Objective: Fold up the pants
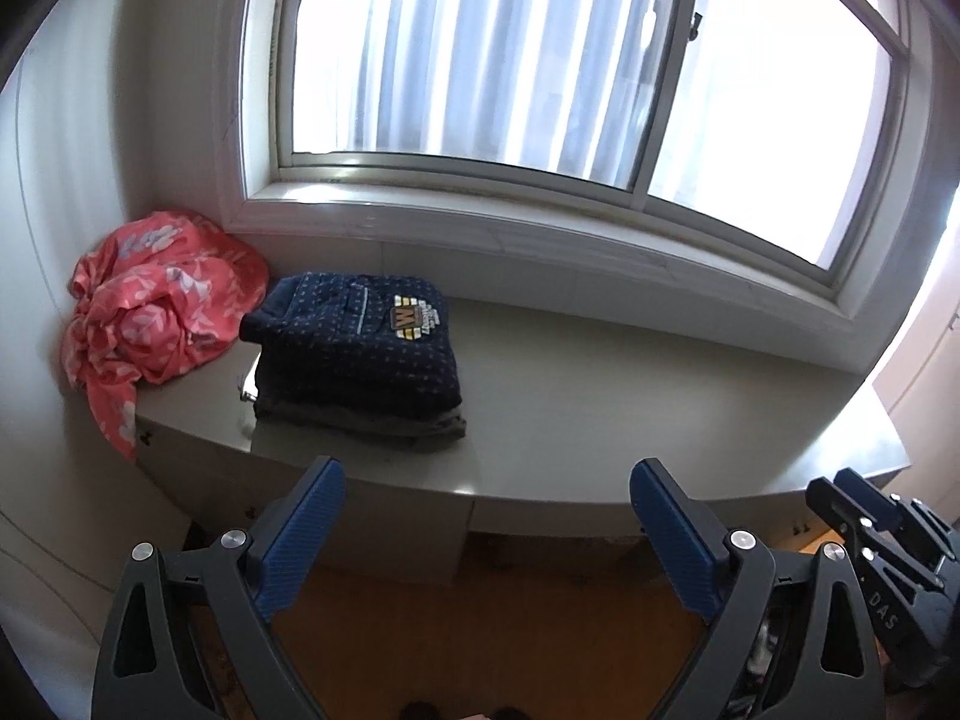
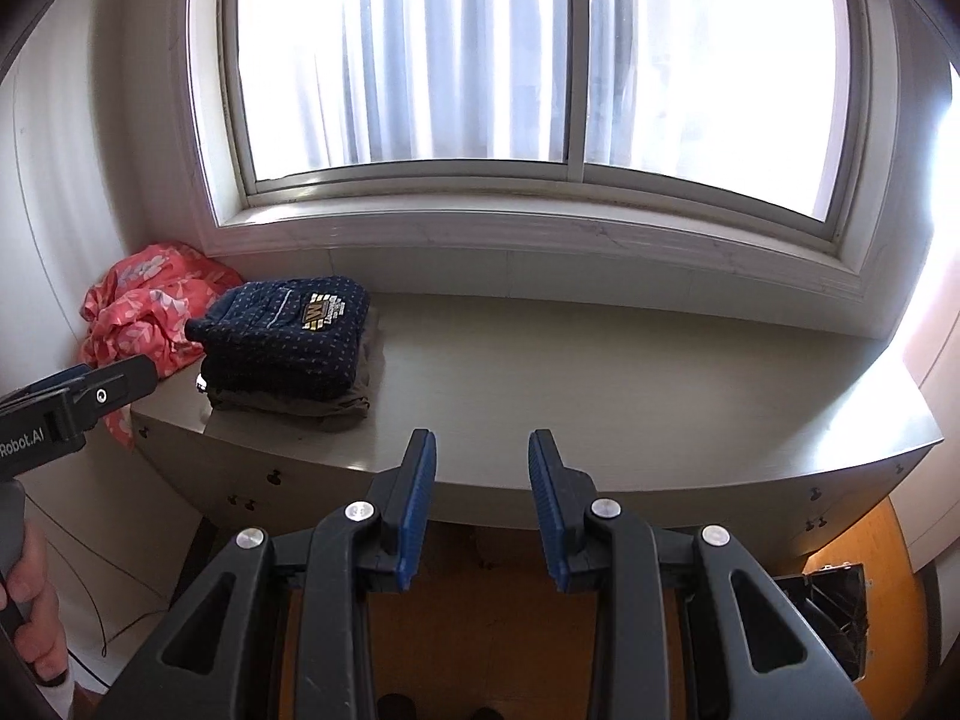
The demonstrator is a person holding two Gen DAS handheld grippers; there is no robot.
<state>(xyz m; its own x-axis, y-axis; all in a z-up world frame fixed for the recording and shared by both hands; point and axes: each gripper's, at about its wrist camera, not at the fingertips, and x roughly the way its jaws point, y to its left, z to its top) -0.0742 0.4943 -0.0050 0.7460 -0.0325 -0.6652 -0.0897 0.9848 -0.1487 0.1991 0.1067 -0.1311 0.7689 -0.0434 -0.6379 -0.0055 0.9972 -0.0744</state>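
**Both tongs empty, pulled back from the stack**

The left gripper [image 1: 486,483] stands spread wide with nothing between its blue pads; the right gripper [image 2: 483,456] is narrower, its pads apart, pinching nothing. The folded navy pants [image 1: 354,342] lie ahead and to the left of both, on top of a folded olive garment [image 1: 420,429], on the tabletop [image 1: 600,396].

This fold looks done (the edges sit square), so the next step is likely fetching the crumpled coral garment [image 1: 156,306], just left of the stack and touching it. Approach from its outer side, lifting clear so the trailing cloth does not drag the stack askew. Nothing else crowds the table below the window [image 2: 540,60].
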